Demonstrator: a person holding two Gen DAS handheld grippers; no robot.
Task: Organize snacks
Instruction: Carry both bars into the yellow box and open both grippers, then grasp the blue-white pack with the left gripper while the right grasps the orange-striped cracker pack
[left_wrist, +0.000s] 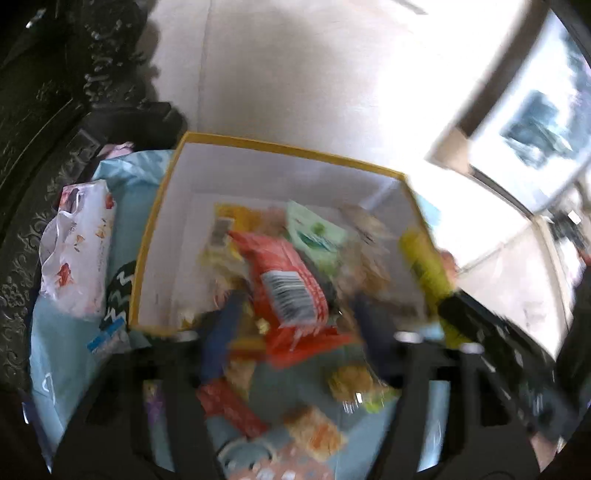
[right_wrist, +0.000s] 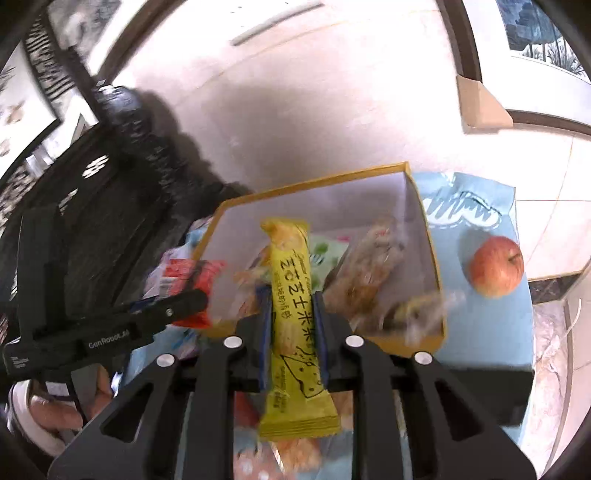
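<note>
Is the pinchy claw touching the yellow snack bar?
Touching. In the right wrist view, the right gripper has both blue fingers pressed against the sides of the yellow snack bar, holding it.

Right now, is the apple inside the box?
No. The apple sits on the blue cloth to the right of the box, outside its wall.

- The yellow snack bar (right_wrist: 293, 325) has a glossy plastic-film wrapper, crimped at both ends.
- The right gripper (right_wrist: 291, 325) is matt black plastic with shiny metal pins and blue pads (right_wrist: 264, 332).
- The yellow-edged box (right_wrist: 432, 258) looks like matt cardboard, pale inside.
- The apple (right_wrist: 496, 271), right of frame, has smooth, faintly shiny skin.
- The red packet (left_wrist: 286, 280) is glossy film.
</note>
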